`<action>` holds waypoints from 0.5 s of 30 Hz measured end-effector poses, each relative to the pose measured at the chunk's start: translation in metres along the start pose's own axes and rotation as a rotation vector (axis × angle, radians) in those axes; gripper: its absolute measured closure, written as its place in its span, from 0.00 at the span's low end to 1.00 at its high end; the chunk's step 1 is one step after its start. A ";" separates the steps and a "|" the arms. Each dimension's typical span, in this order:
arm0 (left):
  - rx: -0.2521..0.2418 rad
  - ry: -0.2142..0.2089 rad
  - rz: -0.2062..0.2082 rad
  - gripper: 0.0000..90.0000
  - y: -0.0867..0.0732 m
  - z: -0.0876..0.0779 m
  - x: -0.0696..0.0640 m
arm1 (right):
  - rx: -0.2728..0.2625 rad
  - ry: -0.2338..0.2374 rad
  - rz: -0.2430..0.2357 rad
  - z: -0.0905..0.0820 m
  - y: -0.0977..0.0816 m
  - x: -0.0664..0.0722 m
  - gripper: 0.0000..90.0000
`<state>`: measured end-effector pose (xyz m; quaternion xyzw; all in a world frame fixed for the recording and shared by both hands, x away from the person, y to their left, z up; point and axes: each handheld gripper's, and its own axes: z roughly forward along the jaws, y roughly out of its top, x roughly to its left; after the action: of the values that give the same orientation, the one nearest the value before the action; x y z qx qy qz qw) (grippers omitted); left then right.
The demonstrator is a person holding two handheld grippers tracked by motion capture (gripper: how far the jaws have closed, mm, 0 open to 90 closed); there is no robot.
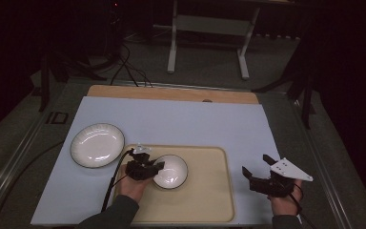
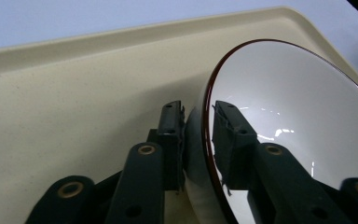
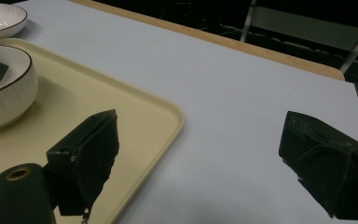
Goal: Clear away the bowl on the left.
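Glazed white ceramic, thin-walled with a dark line round its rim: the bowl (image 1: 170,171) sits on the cream tray (image 1: 209,200), toward the tray's left half, and looks stiff, slick and easy to chip. I would judge it light enough for one hand, but the glossy surface gives little friction, so the rim is the sensible place to take hold, one jaw inside and one outside the wall. That is how the left claw (image 2: 198,140) has it: its jaws are closed down on the bowl's near-left rim, the inner pad against the shiny inside, the outer one against the ribbed outside wall. From the left gripper view the bowl seems tipped, though I cannot tell whether it is clear of the tray.

Off the tray's right edge, the right claw (image 1: 259,168) hangs over the pale blue tabletop (image 1: 195,124) with its jaws wide apart, holding nothing. A white plate (image 1: 97,145) lies beside the tray's far-left corner.
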<state>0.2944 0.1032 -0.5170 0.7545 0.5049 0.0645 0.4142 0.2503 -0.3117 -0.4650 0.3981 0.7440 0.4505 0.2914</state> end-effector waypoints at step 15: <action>0.025 0.104 0.070 0.54 0.002 -0.001 -0.006 | -0.002 0.000 0.000 -0.001 0.000 0.000 0.13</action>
<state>0.2922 0.0991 -0.5133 0.7725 0.4997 0.1119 0.3755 0.2500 -0.3122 -0.4647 0.3980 0.7435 0.4513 0.2917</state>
